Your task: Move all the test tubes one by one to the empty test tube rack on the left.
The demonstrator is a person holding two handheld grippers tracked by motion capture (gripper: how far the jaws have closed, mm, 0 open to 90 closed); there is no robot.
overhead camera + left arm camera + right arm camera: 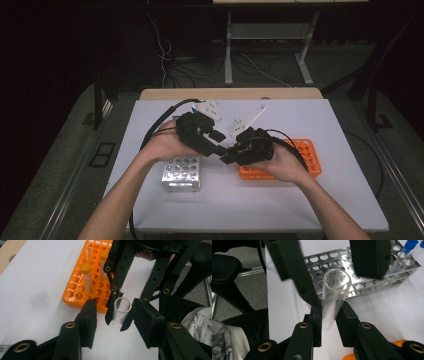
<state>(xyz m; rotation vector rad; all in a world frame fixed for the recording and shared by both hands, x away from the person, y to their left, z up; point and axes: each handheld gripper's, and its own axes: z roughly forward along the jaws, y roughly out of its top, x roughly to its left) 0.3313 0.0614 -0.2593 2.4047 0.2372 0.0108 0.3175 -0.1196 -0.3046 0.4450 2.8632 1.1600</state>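
Observation:
A clear, uncapped tube (122,310) hangs over the white table between the two racks. My right gripper (329,311) is shut on the tube's (335,290) lower part, open end up. My left gripper (115,302) faces it with a jaw on either side of the tube's upper part. There is a gap at its right pad, so it stands open. In the high view the left gripper (220,149) and the right gripper (229,157) meet tip to tip at mid-table.
An orange rack (75,290) with two orange-capped tubes (85,268) lies under my right hand (285,165). A metal rack (181,175) at front left holds blue-capped tubes (409,245). Two white plates (247,120) stand behind the grippers.

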